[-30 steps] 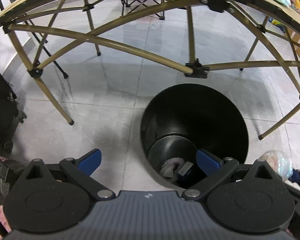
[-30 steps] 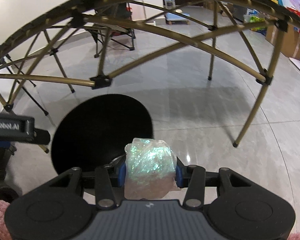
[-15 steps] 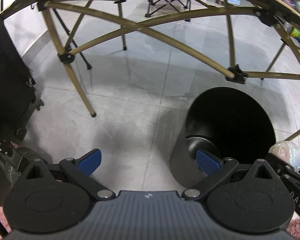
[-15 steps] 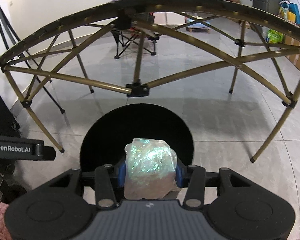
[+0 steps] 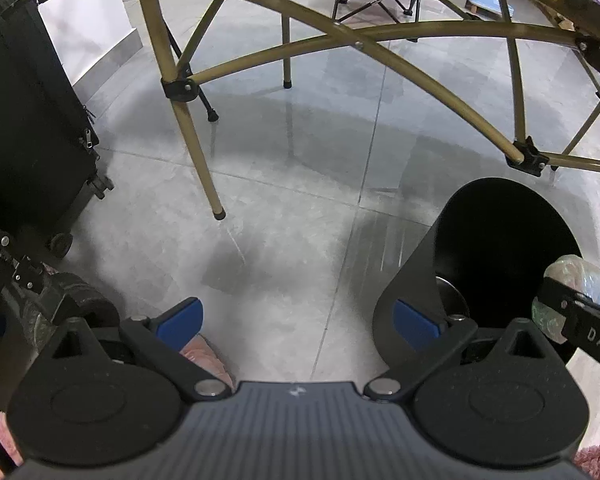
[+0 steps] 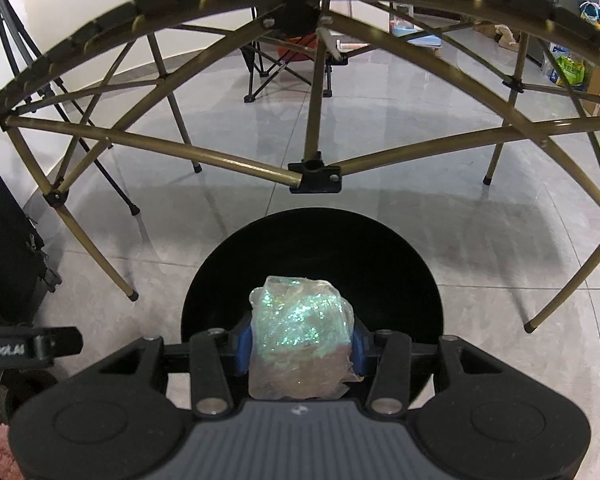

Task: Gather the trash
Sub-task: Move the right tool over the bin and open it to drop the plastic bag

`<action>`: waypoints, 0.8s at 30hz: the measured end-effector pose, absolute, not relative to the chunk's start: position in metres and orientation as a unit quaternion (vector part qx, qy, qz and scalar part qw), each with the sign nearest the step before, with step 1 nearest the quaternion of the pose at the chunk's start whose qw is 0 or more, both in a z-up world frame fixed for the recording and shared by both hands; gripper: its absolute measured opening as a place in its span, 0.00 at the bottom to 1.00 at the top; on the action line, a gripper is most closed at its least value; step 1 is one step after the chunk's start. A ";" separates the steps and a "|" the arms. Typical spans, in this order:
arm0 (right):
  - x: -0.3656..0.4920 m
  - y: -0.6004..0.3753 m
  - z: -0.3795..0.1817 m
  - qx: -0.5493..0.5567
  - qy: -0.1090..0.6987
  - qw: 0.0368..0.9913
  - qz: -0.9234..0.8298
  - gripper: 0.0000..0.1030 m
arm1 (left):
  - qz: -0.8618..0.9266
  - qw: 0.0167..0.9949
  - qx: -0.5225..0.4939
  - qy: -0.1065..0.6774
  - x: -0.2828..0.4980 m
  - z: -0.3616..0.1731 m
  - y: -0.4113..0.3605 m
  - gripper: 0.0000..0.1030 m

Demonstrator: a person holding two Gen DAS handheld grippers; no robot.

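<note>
My right gripper (image 6: 300, 346) is shut on a crumpled iridescent plastic wrapper (image 6: 300, 336) and holds it over the open mouth of the black round trash bin (image 6: 400, 264). In the left wrist view the bin (image 5: 500, 240) stands on the floor at the right, with the wrapper (image 5: 576, 280) in the right gripper at its right rim. My left gripper (image 5: 296, 318) is open and empty above the tiled floor, left of the bin. The bin's inside is dark and its contents are hidden.
A folding table's gold legs and cross bars (image 6: 312, 168) arch above and behind the bin. A black wheeled case (image 5: 28, 128) stands at the left. A folding chair (image 6: 280, 60) is at the back. Pink rug (image 5: 208, 356) lies below.
My right gripper has moved left until the wrapper is centred over the bin. My left gripper has swung left, away from the bin, which now sits at the right of its view.
</note>
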State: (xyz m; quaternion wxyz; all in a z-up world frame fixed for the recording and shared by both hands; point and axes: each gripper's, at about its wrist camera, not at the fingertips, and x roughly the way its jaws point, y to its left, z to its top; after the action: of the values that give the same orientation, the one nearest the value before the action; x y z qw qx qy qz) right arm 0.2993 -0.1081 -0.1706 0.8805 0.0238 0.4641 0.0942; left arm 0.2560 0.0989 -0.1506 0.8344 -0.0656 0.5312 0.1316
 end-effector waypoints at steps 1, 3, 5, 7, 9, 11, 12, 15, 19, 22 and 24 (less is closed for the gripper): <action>0.302 -0.107 -0.172 0.024 0.466 0.879 0.094 0.43 | 0.134 0.834 -0.066 0.531 0.256 -0.151 0.100 1.00; 0.305 -0.105 -0.175 0.025 0.471 0.877 0.094 0.43 | 0.140 0.833 -0.067 0.531 0.256 -0.152 0.103 1.00; 0.309 -0.104 -0.178 0.027 0.477 0.874 0.094 0.43 | 0.144 0.832 -0.073 0.531 0.256 -0.153 0.106 1.00; 0.312 -0.102 -0.181 0.026 0.481 0.871 0.093 0.43 | 0.146 0.830 -0.074 0.532 0.256 -0.154 0.108 1.00; 0.315 -0.100 -0.184 0.024 0.486 0.869 0.091 0.43 | 0.146 0.830 -0.075 0.534 0.256 -0.154 0.108 1.00; 0.318 -0.099 -0.187 0.022 0.492 0.866 0.088 0.43 | 0.146 0.828 -0.076 0.536 0.255 -0.155 0.109 1.00; 0.320 -0.099 -0.188 0.022 0.495 0.865 0.086 0.43 | 0.146 0.827 -0.076 0.537 0.255 -0.156 0.110 1.00; 0.323 -0.099 -0.192 0.022 0.505 0.859 0.081 0.43 | 0.147 0.825 -0.077 0.540 0.256 -0.159 0.112 1.00; 0.326 -0.098 -0.197 0.019 0.515 0.854 0.078 0.43 | 0.147 0.824 -0.078 0.542 0.256 -0.160 0.112 1.00; 0.327 -0.097 -0.199 0.019 0.518 0.851 0.079 0.44 | 0.145 0.824 -0.077 0.542 0.256 -0.160 0.112 1.00; 0.327 -0.097 -0.199 0.020 0.520 0.850 0.082 0.44 | 0.144 0.824 -0.077 0.543 0.256 -0.161 0.112 1.00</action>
State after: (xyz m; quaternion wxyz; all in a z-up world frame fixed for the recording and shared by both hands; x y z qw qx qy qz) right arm 0.3273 -0.0966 -0.1994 0.8502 0.0204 0.5197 0.0818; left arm 0.2560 0.1116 -0.1606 0.8237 -0.0771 0.5430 0.1441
